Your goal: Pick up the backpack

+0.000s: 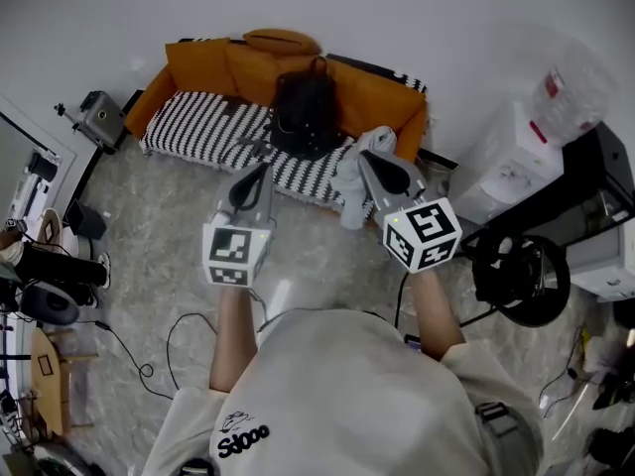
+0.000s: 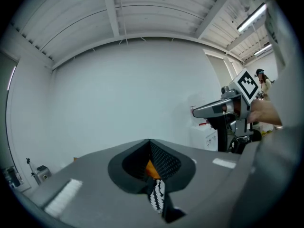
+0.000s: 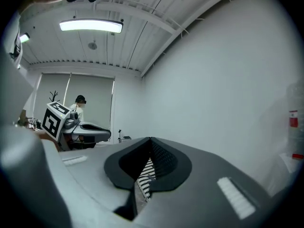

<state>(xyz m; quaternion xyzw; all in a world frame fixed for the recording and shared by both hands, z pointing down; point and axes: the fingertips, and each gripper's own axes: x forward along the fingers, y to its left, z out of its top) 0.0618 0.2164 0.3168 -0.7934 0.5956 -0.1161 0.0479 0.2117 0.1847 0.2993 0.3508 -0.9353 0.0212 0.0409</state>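
The black backpack (image 1: 303, 112) stands upright on the orange sofa (image 1: 203, 67), against the back cushions and on the black-and-white striped cover (image 1: 198, 127). Both grippers hover level in front of the sofa, short of the backpack. My left gripper (image 1: 260, 170) is shut and empty, below and left of the backpack. My right gripper (image 1: 365, 159) is shut and empty too, over a grey cloth (image 1: 349, 181) at the sofa's right end. In the left gripper view the closed jaws (image 2: 149, 142) show only a sliver of orange and stripes. The right gripper view's closed jaws (image 3: 151, 140) show stripes.
A water dispenser (image 1: 526, 147) and a black stand with a wheel (image 1: 521, 276) sit to the right. Cables (image 1: 149, 350) trail over the marbled floor, and equipment (image 1: 50, 276) crowds the left. A small grey device (image 1: 99, 117) lies by the sofa's left end. A person (image 3: 80, 106) stands far behind.
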